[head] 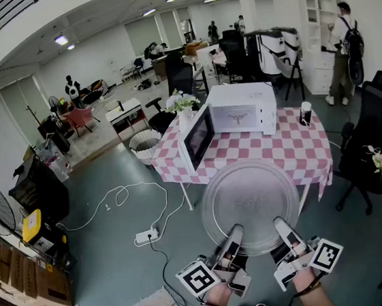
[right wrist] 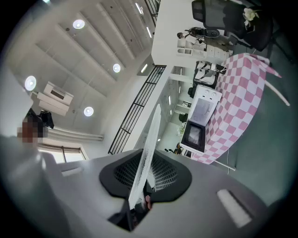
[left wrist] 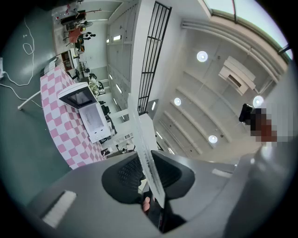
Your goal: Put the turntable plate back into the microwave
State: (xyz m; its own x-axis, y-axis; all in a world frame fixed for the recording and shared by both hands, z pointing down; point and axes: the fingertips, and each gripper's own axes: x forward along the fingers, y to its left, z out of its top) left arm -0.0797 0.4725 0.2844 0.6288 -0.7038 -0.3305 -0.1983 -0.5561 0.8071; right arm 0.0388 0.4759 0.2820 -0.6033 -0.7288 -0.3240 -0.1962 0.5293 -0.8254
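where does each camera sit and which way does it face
Head view: on the person's head, facing forward and down at the plate, microwave and table; left gripper, right gripper and hands show.
Left gripper view: on that gripper, looking along its jaws toward the ceiling; jaws grip the plate's edge.
Right gripper view: the same, on the right gripper.
Shared: all show plate and microwave.

No text, brand or number can be read anywhere — not on the microwave [head: 241, 109] on the far checked table [head: 301, 153], nor on the turntable plate [head: 251, 197]. The only printed signs are the black-and-white square markers on the cubes of the left gripper [head: 234, 234] and right gripper [head: 281, 225], nearest the viewer — patterns only, no letters or digits.
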